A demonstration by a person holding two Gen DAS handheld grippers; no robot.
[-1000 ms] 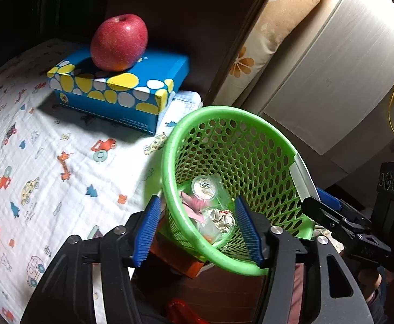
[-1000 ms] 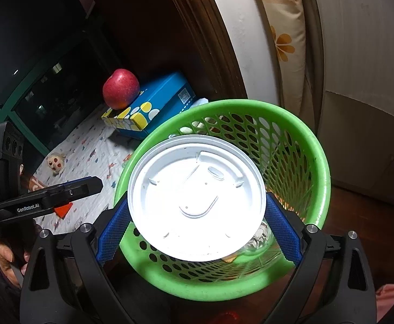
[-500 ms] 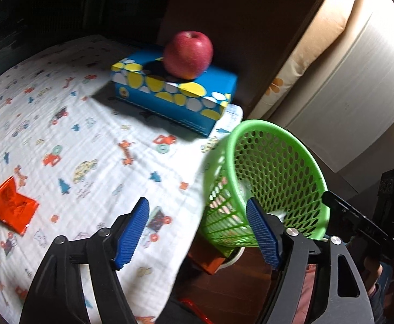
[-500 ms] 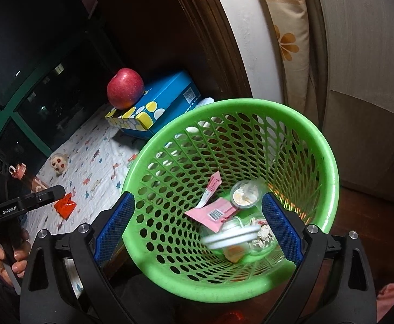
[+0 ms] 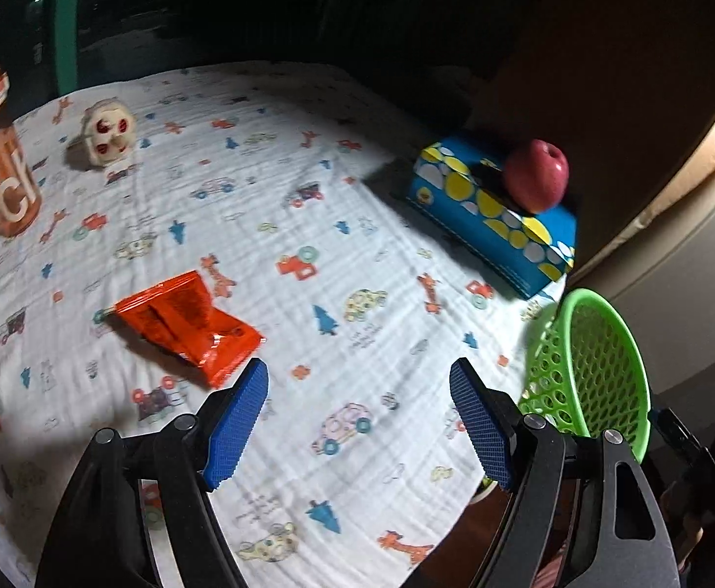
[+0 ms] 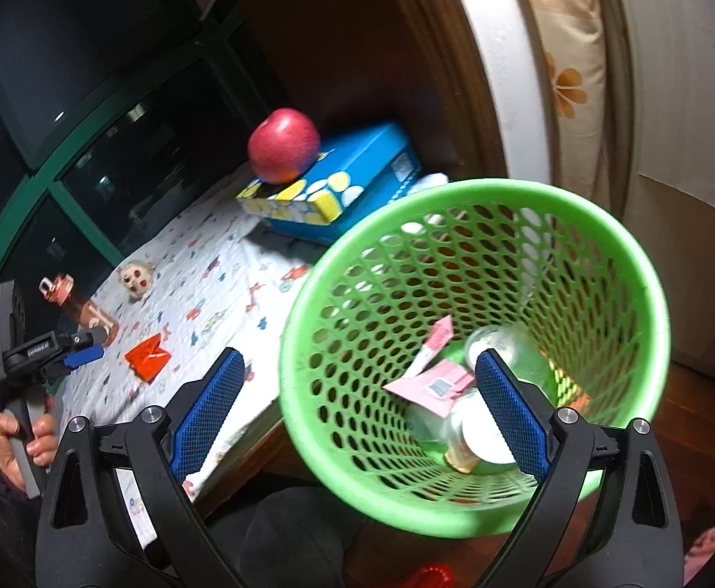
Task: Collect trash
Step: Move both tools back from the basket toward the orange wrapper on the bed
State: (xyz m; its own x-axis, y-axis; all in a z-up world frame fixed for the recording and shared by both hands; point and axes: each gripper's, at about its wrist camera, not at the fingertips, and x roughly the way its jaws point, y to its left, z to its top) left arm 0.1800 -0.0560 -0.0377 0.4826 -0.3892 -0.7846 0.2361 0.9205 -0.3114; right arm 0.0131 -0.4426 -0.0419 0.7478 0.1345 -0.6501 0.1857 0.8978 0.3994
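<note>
Patterned bedsheet is carrying an orange wrapper; left gripper, wide and empty, is facing it, likely next for the green basket, right gripper hanging wide, empty.

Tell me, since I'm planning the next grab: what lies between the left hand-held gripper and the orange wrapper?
Only bare printed cloth, in the left wrist view, separates the left hand-held gripper from the orange wrapper.
</note>
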